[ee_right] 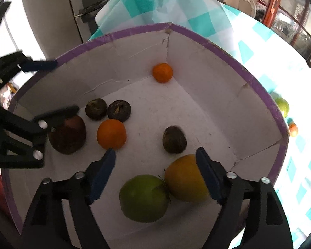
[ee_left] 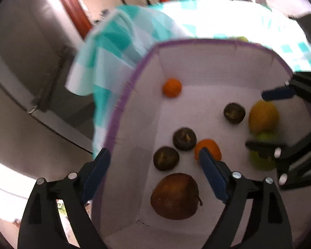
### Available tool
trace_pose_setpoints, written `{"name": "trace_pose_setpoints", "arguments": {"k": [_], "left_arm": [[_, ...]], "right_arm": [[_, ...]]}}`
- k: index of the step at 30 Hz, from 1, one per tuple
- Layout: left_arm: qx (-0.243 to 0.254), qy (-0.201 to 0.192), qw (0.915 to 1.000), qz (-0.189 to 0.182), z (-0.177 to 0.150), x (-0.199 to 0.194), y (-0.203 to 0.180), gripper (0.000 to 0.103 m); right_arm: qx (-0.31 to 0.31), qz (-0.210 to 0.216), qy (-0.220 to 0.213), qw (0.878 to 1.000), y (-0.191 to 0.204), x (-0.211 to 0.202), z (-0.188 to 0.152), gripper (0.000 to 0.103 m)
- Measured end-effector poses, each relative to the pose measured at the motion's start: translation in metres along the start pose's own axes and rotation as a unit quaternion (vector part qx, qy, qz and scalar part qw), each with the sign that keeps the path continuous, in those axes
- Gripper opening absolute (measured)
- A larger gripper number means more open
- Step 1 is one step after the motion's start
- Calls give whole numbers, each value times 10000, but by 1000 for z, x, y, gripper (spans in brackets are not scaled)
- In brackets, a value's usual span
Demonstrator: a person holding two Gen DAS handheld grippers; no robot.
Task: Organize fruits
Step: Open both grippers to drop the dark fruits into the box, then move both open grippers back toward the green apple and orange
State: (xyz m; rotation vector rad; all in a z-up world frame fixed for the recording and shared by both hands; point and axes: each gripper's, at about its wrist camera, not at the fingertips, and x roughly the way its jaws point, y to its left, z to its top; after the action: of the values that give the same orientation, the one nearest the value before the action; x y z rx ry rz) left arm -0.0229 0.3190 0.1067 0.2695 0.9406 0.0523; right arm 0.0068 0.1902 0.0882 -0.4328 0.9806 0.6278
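Observation:
A white cardboard box with a purple rim (ee_left: 122,99) (ee_right: 259,83) holds the fruit. Inside lie a red-brown apple (ee_left: 174,196) (ee_right: 69,138), a green apple (ee_right: 144,198) (ee_left: 263,164), a yellow fruit (ee_right: 184,177) (ee_left: 263,117), two oranges (ee_right: 111,133) (ee_right: 162,72) and three dark round fruits (ee_right: 174,139) (ee_right: 119,111) (ee_right: 95,109). My left gripper (ee_left: 154,155) is open and empty, straddling the box's left wall above the red-brown apple. My right gripper (ee_right: 155,155) is open and empty above the green apple and yellow fruit.
The box stands on a teal-and-white checked tablecloth (ee_right: 199,22) (ee_left: 105,47). A green apple (ee_right: 282,106) and a small orange-red fruit (ee_right: 292,129) lie on the cloth outside the box's right wall. A grey cabinet (ee_right: 51,25) stands behind.

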Motion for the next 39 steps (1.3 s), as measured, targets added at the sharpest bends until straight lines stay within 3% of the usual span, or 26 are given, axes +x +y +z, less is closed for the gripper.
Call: {"name": "trace_pose_setpoints", "arguments": {"k": [4,6,8,14,20,28,33,39], "left_arm": [[-467,-173,9973,543,-2,-23,2,92],[-708,-275,9923,983,-1,-37,-1,100],[-907,-367,9876,1224,-1,-49,-3,101],[-1081,-681,9813,1442,14,-89,-48,101],[-801,-1043,9861,1020,39,-117,-136,101],[115,-793,9968,69,48,-106,-261,101],[634,-530,9952,-521,43,-97,-321,101],[958,-199,9890,-1109,42,-81,-357,101]], "right_arm": [[-148,111,-581,9981,-3,-32,-3,82],[-191,83,-891,9958,-9,-53,-8,83],[-202,40,-1118,9935,-17,-70,-16,83],[357,-148,-1489,9881,-75,-111,-58,87],[848,-346,-1283,9875,-131,-130,-119,87],[1582,-634,-828,9819,-200,-138,-213,87],[1972,-638,-419,9774,-221,-132,-265,86],[2210,-614,-120,9733,-234,-114,-287,86]]}}
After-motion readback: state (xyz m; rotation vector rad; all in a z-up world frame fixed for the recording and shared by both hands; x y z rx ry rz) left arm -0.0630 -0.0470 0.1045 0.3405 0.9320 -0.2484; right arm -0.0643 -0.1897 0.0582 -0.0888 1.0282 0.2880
